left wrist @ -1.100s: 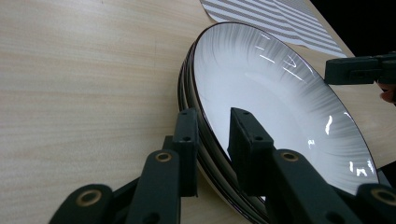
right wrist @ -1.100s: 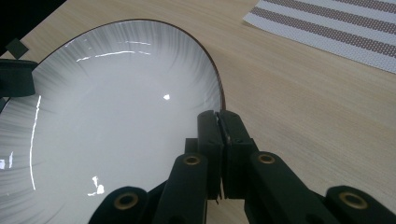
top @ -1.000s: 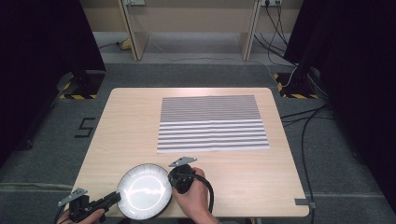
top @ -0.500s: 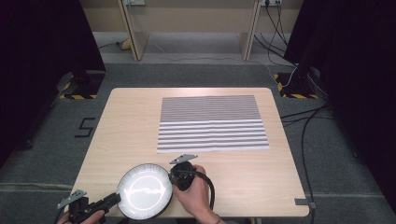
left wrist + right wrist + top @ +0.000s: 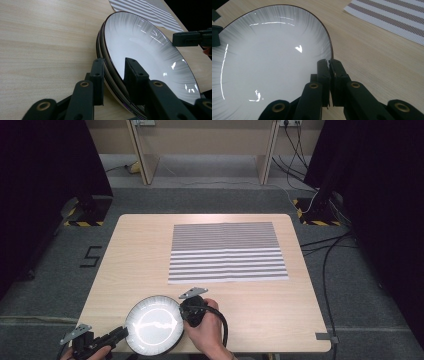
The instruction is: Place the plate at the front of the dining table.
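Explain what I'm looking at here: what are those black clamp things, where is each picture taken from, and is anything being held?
A person holds a two-jaw hand tool in each hand. The high view looks down on a wooden table with a striped mat and what looks like a stack of white plates. The other two pictures come from cameras riding on each tool, looking along its black jaws. The left gripper clamps the stack's rim at one side. The right gripper pinches the top plate's rim at the opposite side. Its jaws have just been closing.

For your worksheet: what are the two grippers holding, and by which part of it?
Both hold the white plate by its rim: the left gripper clamps the near-left edge, where it looks like a stack of plates, and the right gripper pinches the right edge.
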Demonstrator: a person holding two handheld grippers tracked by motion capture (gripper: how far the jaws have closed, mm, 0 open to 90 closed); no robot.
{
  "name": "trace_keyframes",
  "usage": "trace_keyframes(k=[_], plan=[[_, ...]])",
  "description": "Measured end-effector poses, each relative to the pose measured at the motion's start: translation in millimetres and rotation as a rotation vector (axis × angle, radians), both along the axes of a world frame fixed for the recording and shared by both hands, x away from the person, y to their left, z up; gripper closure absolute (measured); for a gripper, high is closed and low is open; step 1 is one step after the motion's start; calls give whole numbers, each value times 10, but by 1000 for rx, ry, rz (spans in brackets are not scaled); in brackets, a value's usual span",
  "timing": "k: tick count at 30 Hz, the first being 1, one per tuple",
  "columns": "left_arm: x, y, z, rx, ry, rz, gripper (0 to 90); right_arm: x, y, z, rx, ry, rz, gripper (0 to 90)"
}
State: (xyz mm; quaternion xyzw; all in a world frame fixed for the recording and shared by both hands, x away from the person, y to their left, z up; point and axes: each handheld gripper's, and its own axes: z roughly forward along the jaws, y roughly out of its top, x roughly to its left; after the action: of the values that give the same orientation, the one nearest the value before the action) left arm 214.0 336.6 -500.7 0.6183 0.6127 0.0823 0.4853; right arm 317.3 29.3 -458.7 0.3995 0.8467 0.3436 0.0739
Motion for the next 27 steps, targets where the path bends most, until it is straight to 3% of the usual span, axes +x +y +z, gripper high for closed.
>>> trace_keyframes(k=[10,19,24,27], plan=[[-32,-15,28,14,2,26,652,-61,54,-3,-44,-48,1,880],[-57,-21,88,31,1,58,574,-50,59,-16,-48,-44,6,880],[-41,-88,50,-5,23,15,607,-38,67,-7,-46,-33,6,880],[-35,-108,51,18,21,14,621,-27,69,-6,-46,-27,7,881]])
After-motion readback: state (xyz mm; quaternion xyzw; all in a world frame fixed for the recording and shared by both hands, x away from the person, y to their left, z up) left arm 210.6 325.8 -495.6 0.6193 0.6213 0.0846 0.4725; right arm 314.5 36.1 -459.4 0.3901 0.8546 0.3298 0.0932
